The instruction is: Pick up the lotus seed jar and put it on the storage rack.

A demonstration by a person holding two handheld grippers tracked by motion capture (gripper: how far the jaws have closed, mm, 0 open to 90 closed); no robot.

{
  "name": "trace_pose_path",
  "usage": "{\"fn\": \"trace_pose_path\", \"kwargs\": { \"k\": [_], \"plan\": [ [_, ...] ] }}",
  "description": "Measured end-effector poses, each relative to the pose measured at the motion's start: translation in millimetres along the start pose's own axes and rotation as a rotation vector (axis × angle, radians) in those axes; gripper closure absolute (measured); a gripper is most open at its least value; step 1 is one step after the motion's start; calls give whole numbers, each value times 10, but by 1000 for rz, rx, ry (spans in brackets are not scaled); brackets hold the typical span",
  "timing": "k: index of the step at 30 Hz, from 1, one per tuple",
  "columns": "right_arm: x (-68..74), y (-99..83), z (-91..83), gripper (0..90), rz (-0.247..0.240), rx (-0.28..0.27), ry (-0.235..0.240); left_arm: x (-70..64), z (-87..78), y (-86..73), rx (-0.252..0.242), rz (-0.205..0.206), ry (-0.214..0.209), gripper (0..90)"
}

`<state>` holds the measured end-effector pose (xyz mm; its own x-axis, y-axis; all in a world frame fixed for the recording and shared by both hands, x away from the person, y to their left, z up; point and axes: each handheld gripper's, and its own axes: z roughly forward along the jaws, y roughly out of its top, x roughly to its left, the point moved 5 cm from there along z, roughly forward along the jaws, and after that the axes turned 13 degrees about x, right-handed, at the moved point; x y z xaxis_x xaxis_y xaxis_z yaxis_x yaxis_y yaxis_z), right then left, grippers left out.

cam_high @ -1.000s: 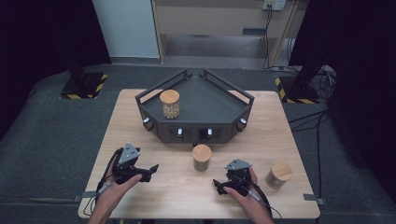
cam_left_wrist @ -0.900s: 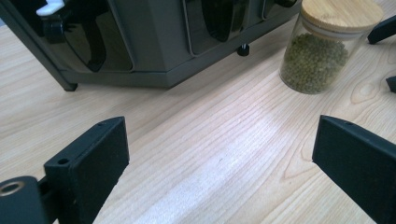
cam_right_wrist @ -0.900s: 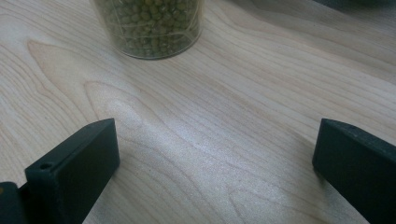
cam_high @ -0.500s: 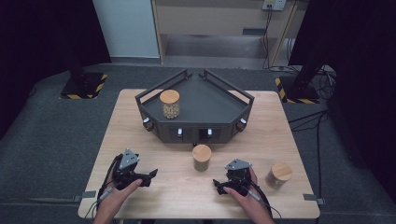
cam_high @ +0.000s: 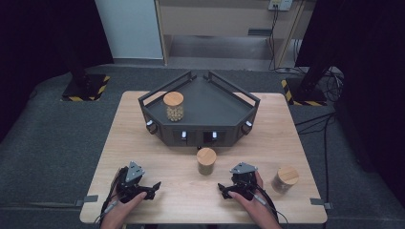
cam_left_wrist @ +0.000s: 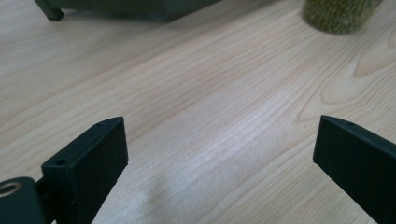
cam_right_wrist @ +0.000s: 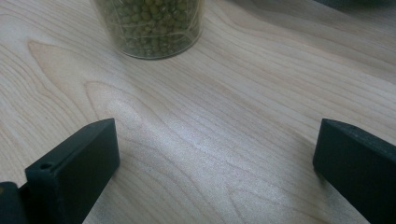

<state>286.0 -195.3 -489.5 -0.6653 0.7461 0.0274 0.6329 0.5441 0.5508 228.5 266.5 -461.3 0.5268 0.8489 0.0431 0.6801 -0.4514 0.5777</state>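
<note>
Glass jar (cam_high: 206,161) of green beans, wooden-lidded, stands on pale grained table (cam_high: 143,138) between both tongs, spread apart.

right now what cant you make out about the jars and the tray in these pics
- Middle jar: the right gripper view's top edge cuts off its lid; the left gripper view shows just its base.
- Jar at the right: too small in the high view to tell its contents.
- Jar in the tray: contents too small to name.
- Tray: front knobs and lights too small to read.
</note>
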Motion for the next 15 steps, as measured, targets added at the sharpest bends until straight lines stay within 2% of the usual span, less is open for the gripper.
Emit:
{"fn": "trace_pose_path", "kwargs": {
  "k": [8, 11, 15],
  "plan": [
    [0, 1, 0, 5, 0, 1, 0, -3, 84, -78, 23, -53, 36, 20],
    [0, 1, 0, 5, 0, 1, 0, -5, 105, -48, 56, -49, 60, 22],
    [5, -1, -1, 5, 2, 0, -2, 9, 155, -41, 72, -63, 58, 21]
  ]
}}
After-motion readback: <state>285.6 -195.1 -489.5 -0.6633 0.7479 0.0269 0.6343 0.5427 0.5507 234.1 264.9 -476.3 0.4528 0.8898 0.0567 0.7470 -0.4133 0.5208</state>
